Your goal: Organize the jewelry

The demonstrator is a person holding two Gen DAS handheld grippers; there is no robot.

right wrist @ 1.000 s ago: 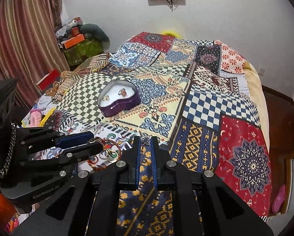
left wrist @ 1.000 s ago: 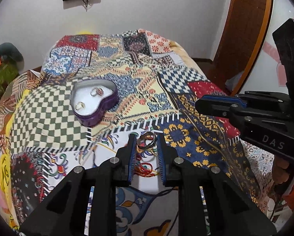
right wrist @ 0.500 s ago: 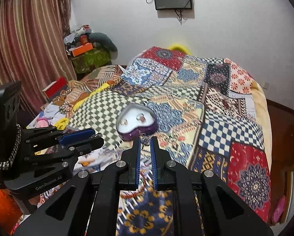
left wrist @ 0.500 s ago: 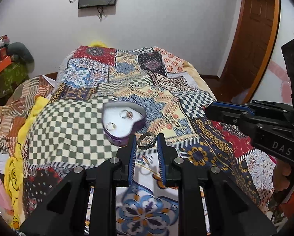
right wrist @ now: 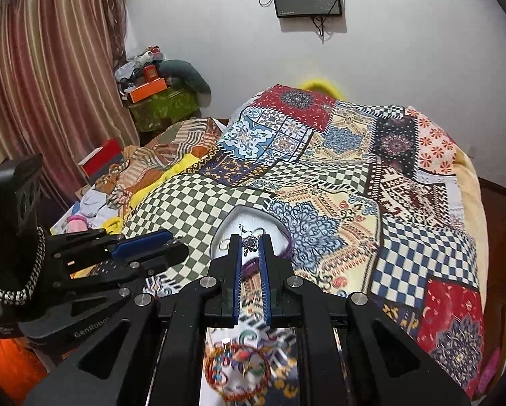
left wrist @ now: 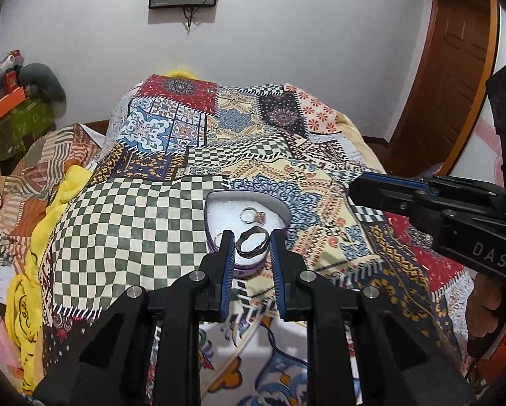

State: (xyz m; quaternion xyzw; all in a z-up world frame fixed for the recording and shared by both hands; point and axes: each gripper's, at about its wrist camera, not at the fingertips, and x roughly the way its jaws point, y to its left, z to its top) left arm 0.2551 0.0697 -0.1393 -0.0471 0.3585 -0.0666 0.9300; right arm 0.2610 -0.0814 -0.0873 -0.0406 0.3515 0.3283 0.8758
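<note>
A purple heart-shaped box (left wrist: 273, 208) with a white lining lies on the patchwork bedspread; it also shows in the right wrist view (right wrist: 278, 228). A ring with a stone (left wrist: 253, 216) lies inside it. My left gripper (left wrist: 252, 245) is shut on a dark silver ring (left wrist: 252, 244), held just above the box's near edge. My right gripper (right wrist: 250, 245) is shut on a small silver pendant (right wrist: 251, 243), also over the box. The right gripper shows side-on in the left wrist view (left wrist: 381, 193).
Colourful beaded bangles (right wrist: 239, 372) lie on the bedspread under the right gripper. Crumpled clothes (right wrist: 117, 182) and a yellow cloth (left wrist: 43, 237) are piled at the bed's left. A wooden door (left wrist: 456, 67) stands to the right.
Both grippers have moved forward and up over the bed with their items, from above the bangles to the near edge of the heart-shaped box.
</note>
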